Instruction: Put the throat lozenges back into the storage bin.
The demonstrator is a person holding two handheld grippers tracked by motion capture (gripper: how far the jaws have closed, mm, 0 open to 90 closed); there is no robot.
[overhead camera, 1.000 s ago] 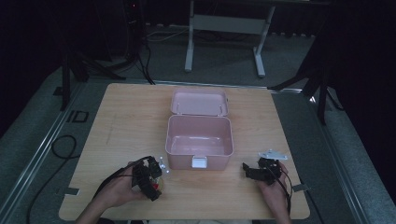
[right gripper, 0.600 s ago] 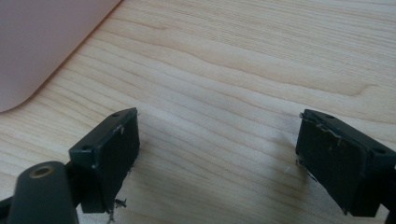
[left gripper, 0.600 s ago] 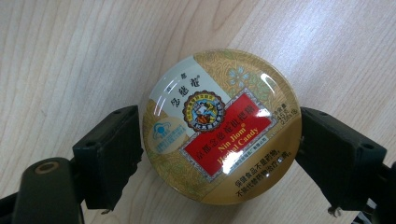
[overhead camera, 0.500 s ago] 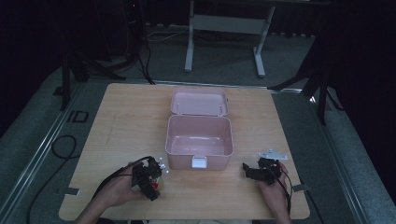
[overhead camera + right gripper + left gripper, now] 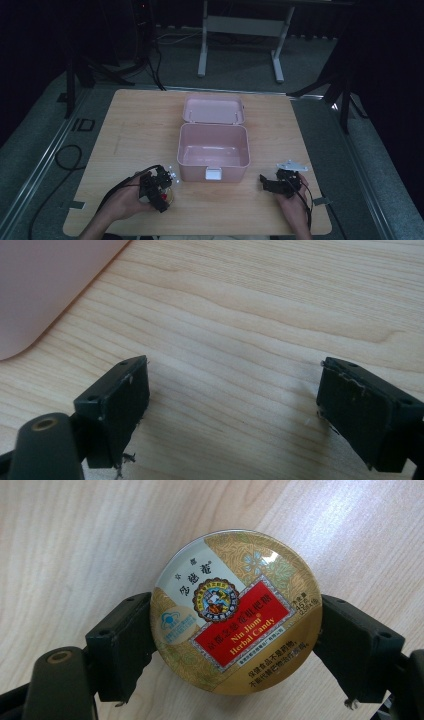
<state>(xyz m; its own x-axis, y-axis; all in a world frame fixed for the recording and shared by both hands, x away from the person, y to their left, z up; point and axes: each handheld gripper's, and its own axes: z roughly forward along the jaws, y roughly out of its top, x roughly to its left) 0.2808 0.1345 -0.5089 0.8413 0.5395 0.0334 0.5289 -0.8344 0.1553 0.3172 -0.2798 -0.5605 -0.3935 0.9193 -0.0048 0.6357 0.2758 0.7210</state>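
Observation:
A round gold candy tin (image 5: 235, 610) with a red label lies flat on the wooden table (image 5: 135, 130). My left gripper (image 5: 235, 630) has just been closing, and its two black pads (image 5: 127, 640) now press on the tin's opposite edges. In the high view the left gripper (image 5: 164, 191) sits at the front left, just left of the open pink box (image 5: 230, 172). My right gripper (image 5: 265, 183) rests at the front right. In its own view the right gripper (image 5: 232, 390) stands open over bare wood, with a corner of the pink box (image 5: 45, 285) at the upper left.
The box's lid (image 5: 213, 109) lies folded back behind it, and its inside looks bare. A white latch (image 5: 213, 173) sticks out of the front wall. Dark floor, stands and cables surround the table.

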